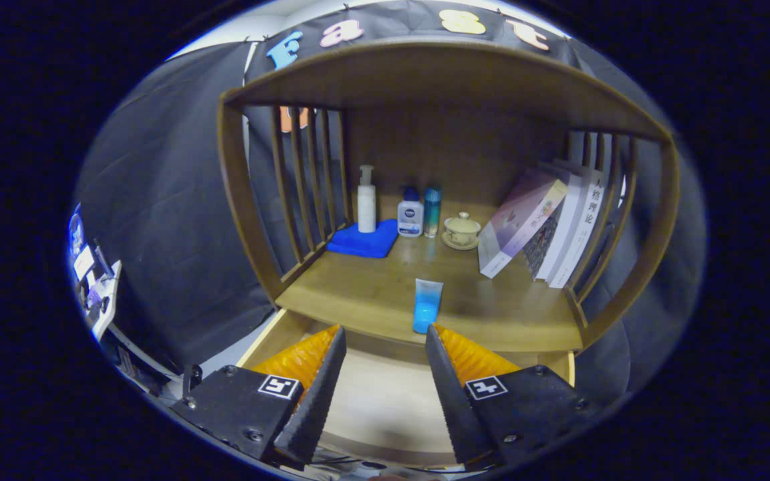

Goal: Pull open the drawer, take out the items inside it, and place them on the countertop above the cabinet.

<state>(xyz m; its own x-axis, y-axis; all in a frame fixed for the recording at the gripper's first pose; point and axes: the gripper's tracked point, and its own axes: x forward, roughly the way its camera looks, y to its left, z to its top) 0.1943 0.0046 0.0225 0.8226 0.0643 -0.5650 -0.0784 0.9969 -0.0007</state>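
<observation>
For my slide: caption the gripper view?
Open gripper above pulled-out drawer; blue tube lies on countertop.

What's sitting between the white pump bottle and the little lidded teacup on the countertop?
In the gripper view, two bottles stand between the pump bottle and the teacup: a white blue-capped bottle and a slim teal bottle.

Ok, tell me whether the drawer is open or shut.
Open: the drawer is pulled out below the countertop, its pale floor showing between the spread fingers, which grip nothing.
</observation>
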